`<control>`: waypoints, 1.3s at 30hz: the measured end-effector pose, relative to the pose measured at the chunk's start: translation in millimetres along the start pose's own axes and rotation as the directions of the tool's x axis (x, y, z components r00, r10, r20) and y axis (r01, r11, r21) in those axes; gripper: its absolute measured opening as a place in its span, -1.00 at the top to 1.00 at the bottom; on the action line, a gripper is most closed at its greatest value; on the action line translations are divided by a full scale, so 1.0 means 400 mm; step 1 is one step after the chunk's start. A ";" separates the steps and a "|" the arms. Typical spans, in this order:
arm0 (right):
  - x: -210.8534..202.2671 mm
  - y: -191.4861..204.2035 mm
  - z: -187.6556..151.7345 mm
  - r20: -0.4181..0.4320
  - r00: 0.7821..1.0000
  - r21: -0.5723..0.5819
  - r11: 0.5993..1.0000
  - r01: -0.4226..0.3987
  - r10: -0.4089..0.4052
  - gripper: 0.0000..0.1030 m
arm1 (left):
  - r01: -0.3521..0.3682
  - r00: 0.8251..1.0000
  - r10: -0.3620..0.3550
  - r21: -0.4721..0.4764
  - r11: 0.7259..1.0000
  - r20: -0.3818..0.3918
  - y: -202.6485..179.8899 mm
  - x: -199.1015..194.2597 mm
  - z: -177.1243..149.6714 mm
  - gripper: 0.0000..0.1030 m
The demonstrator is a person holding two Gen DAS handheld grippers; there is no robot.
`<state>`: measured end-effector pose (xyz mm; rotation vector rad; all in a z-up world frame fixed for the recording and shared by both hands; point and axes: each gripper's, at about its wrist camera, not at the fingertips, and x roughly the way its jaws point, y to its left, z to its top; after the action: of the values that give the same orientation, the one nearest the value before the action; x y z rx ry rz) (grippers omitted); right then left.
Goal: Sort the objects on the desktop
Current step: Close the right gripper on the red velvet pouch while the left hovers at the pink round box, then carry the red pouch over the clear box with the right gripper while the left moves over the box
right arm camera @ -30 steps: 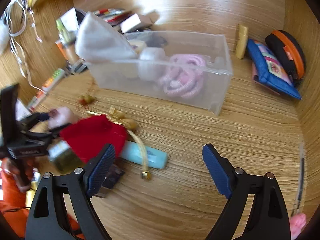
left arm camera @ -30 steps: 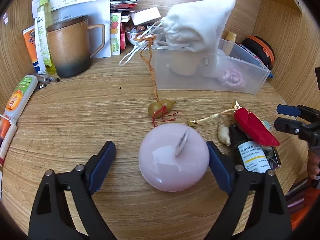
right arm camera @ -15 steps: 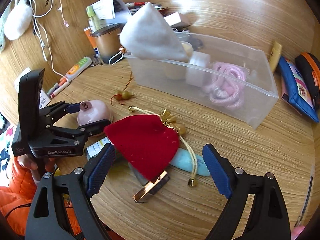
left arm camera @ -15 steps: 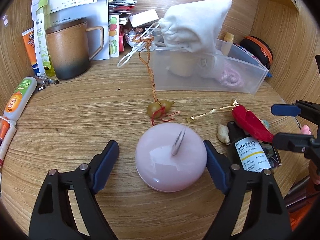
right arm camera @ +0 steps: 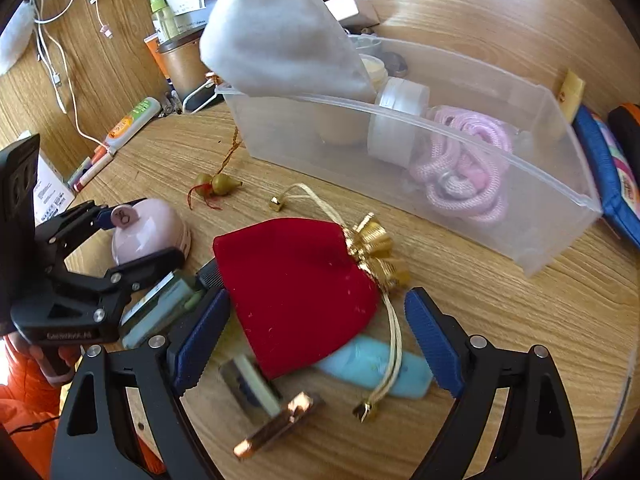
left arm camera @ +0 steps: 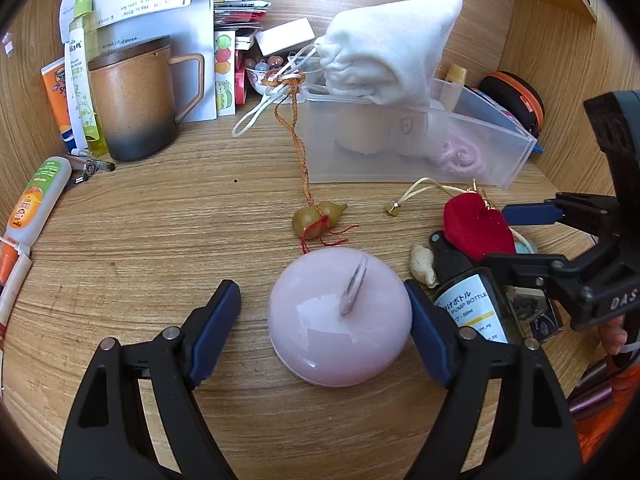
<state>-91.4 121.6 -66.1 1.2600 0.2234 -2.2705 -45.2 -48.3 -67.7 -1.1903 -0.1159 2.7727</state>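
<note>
My left gripper (left arm camera: 322,322) has its jaws wide apart around the pink round case (left arm camera: 340,318), which sits near the front edge of the surface. The right jaw is just beside the case and the left jaw has a gap, so I think I should slide a bit left first, then squeeze slowly so the smooth case does not pop out. The case is shiny and dome-shaped, with a small flat tab on top. My right gripper (right arm camera: 316,338) also has its jaws apart, around the soft red pouch (right arm camera: 298,288) with gold strings, in front of the clear box (right arm camera: 520,184). Both things probably go in that box.
</note>
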 end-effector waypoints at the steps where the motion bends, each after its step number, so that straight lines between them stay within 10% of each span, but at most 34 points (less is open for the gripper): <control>1: 0.005 -0.003 0.005 -0.003 1.000 0.000 1.000 -0.007 0.007 -0.66 | -0.001 1.000 0.001 -0.001 1.000 0.000 0.001 0.001 0.002 -0.58; 26: 0.006 0.006 0.030 0.061 0.998 -0.075 0.997 -0.022 0.027 0.55 | 0.016 0.999 -0.018 0.054 0.998 0.040 -0.023 -0.021 0.029 -0.23; 39: -0.047 0.018 0.019 0.132 0.991 -0.122 0.992 0.021 -0.005 0.67 | 0.028 0.994 -0.031 0.028 0.999 0.102 -0.024 -0.042 0.066 -0.23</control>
<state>-85.3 119.4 -45.4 1.0447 0.3191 -2.3026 -52.1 -41.7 -36.2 -1.0327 -0.1052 2.8004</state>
